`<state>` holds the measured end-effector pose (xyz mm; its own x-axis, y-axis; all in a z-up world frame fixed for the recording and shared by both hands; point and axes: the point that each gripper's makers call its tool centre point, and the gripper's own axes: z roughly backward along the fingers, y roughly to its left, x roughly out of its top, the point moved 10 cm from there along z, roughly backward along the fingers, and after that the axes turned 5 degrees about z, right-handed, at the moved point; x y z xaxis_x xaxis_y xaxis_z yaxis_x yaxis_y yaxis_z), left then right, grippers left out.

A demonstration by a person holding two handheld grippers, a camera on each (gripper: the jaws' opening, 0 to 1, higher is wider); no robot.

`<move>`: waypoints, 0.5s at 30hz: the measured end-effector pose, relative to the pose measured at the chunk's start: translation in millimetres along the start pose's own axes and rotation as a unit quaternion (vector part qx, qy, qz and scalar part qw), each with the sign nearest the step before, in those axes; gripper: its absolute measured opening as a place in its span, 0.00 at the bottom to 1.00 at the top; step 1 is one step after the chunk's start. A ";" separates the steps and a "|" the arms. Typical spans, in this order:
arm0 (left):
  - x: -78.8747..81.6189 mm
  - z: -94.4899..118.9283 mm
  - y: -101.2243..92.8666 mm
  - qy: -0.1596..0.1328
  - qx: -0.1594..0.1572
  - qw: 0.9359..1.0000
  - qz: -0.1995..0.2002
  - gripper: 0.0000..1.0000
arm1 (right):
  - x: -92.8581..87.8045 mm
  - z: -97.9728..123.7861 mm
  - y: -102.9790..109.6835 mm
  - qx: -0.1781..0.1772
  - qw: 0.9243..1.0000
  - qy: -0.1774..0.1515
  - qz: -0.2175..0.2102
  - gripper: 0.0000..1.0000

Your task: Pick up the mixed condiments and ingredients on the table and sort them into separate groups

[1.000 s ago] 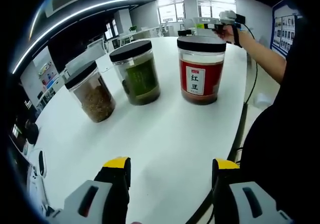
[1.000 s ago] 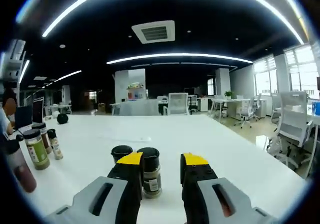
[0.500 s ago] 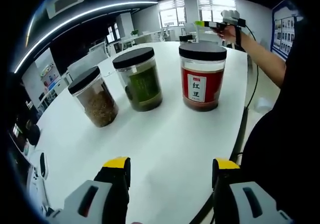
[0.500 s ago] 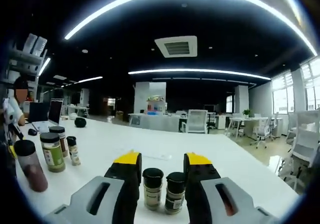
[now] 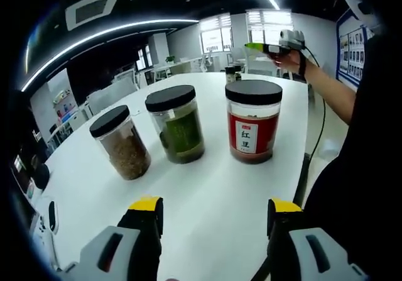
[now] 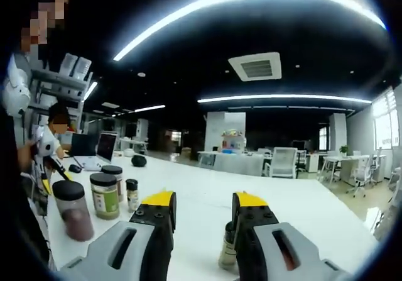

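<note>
White label with "红豆" on the red-bean jar (image 5: 253, 129).

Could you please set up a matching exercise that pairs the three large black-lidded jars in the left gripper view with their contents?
Column one:
1. left jar
2. middle jar
3. right jar

Column two:
A. red contents behind a red label
B. brown, grainy contents
C. dark green contents

Pairs: 1-B, 2-C, 3-A. All three stand upright in a row on the white table.
</note>
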<state>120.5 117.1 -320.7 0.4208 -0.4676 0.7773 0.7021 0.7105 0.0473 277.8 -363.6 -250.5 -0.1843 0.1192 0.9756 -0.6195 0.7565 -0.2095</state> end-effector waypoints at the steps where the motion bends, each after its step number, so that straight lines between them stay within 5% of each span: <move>1: 2.0 -0.2 0.1 -0.008 0.002 1.000 -0.002 0.67 | -0.6 -0.8 3.3 0.011 1.000 0.004 0.006 0.37; 7: 12.3 -3.3 2.0 -0.063 -0.006 0.998 0.006 0.69 | -5.9 -4.6 23.3 0.094 0.995 0.022 0.020 0.39; 15: 21.4 -12.6 0.4 -0.108 -0.007 0.994 0.018 0.66 | -14.9 -7.2 38.4 0.145 0.988 0.039 0.037 0.41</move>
<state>137.1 100.7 -312.0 0.3147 -0.3173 0.8946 0.6968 0.7172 0.0093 262.2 -331.7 -272.6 -0.1852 0.2261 0.9563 -0.8015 0.5283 -0.2801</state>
